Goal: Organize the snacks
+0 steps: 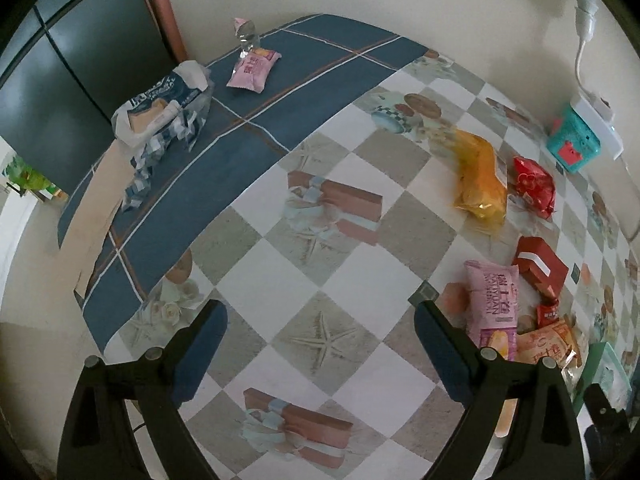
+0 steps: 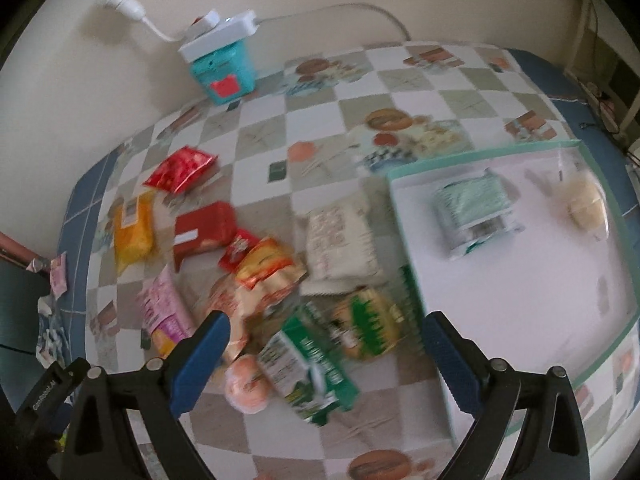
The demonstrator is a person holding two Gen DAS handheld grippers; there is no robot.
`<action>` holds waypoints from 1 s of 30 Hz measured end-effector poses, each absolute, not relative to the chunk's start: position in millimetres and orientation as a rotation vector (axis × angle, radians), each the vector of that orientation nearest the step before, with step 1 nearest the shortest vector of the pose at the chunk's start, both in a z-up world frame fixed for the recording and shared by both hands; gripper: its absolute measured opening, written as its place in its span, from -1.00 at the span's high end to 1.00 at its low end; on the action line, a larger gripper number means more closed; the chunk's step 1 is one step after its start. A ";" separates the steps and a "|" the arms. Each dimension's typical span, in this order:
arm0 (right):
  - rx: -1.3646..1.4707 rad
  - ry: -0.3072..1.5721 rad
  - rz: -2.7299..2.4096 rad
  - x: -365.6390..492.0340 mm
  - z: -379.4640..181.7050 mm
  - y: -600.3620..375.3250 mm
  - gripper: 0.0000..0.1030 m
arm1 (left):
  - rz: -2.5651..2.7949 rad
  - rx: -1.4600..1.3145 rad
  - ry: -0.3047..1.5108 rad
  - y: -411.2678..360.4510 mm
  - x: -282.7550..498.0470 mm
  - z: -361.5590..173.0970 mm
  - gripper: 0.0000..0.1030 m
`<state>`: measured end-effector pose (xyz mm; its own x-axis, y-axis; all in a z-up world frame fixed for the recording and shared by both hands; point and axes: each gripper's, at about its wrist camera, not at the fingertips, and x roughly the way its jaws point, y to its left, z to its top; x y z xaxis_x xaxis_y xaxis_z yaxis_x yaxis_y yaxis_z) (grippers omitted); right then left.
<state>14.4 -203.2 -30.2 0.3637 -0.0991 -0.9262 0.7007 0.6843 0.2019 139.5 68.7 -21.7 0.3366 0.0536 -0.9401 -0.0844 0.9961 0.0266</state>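
**A:** How many snacks are out on the table (image 1: 360, 272)?

**B:** In the right wrist view the loose heap holds about ten. Toward the left edge: one red foil packet (image 2: 180, 170), one yellow bag (image 2: 134, 232), one red box (image 2: 204, 226) and one pink packet (image 2: 164, 312). Nearer the middle: one small red sachet (image 2: 240, 248), one orange-and-red packet (image 2: 268, 268), one white packet (image 2: 340, 240), one round green-and-yellow packet (image 2: 368, 328), one green carton (image 2: 312, 364) and one peach-coloured round thing (image 2: 246, 388), too blurred to name.

**A:** Anything sorted yet?

**B:** One white tray (image 2: 520, 304) with a green rim lies at the right edge. In it are one pale green packet (image 2: 472, 208) and one clear bag of pale round pieces (image 2: 584, 204), apart from each other.

**A:** And away from the heap?

**B:** On the blue cloth at the far-left corner, one small pink packet (image 1: 254, 68), alone. Near it stand one clear bottle (image 1: 246, 36) and one crumpled blue-and-white bag (image 1: 164, 112). One teal box (image 2: 222, 74) with a white power strip (image 2: 218, 36) on top stands by the wall.

**A:** The grippers?

**B:** Both point steeply down. The left gripper (image 1: 320, 344) hangs over bare checkered cloth, jaws spread wide with nothing between them. The right gripper (image 2: 328, 356) hangs over the near side of the heap, jaws also spread wide; the green carton shows between them, below, with neither pad touching it.
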 end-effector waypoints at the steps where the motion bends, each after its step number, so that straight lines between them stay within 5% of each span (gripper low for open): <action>1: 0.656 1.089 -0.564 14.8 -31.6 -200.3 -0.92 | 0.087 -0.034 1.228 70.8 140.2 -23.2 -0.84; 30: 0.437 1.248 -0.513 12.9 -53.9 -177.3 -0.92 | -0.194 -0.070 1.407 -8.0 120.5 -55.2 -0.84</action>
